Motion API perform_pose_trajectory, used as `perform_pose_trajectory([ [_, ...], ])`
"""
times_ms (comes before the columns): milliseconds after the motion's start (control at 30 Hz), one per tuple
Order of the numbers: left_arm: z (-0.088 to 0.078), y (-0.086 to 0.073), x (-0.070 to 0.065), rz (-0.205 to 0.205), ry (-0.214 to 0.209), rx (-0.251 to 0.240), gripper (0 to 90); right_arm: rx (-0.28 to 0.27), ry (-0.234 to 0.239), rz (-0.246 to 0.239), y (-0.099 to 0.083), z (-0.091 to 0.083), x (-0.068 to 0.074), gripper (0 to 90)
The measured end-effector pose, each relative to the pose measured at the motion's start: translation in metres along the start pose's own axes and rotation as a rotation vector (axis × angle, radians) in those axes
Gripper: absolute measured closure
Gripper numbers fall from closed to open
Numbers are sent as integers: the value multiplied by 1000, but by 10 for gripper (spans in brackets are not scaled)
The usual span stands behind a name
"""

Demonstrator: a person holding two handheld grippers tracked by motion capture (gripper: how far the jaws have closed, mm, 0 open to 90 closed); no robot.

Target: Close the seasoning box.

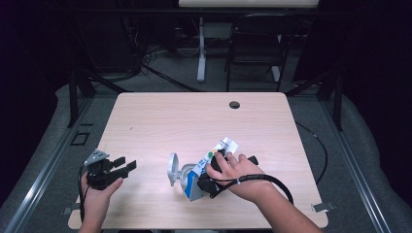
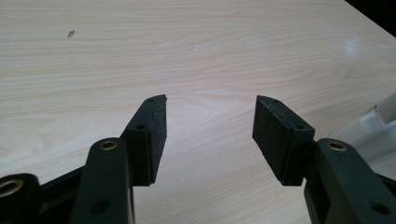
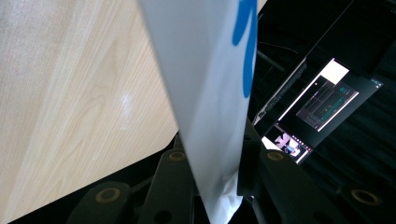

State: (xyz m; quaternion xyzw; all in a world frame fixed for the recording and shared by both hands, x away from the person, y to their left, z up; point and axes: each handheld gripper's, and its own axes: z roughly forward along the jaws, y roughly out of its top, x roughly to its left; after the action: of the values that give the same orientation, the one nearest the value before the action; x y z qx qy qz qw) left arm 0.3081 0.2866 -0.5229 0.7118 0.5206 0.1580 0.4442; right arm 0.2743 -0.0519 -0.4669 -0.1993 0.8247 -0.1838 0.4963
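A milk carton (image 1: 209, 169) lies on its side near the table's (image 1: 160, 116) front edge, the right gripper (image 1: 214, 177) clenched on it — squeezed further, it may crumple or slip. The left gripper (image 1: 122, 166) rests apart, released — unable to steady it.

You can read no text anywhere: the print on the white-and-blue carton (image 1: 214, 162) is too small and blurred, and the lit monitor screen (image 3: 327, 105) shows nothing legible.
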Motion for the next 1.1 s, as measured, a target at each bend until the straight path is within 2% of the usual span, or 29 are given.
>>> perform_pose_trajectory([
  [1100, -1, 0, 1, -4, -5, 1, 453, 7, 3, 19, 2, -2, -3, 845],
])
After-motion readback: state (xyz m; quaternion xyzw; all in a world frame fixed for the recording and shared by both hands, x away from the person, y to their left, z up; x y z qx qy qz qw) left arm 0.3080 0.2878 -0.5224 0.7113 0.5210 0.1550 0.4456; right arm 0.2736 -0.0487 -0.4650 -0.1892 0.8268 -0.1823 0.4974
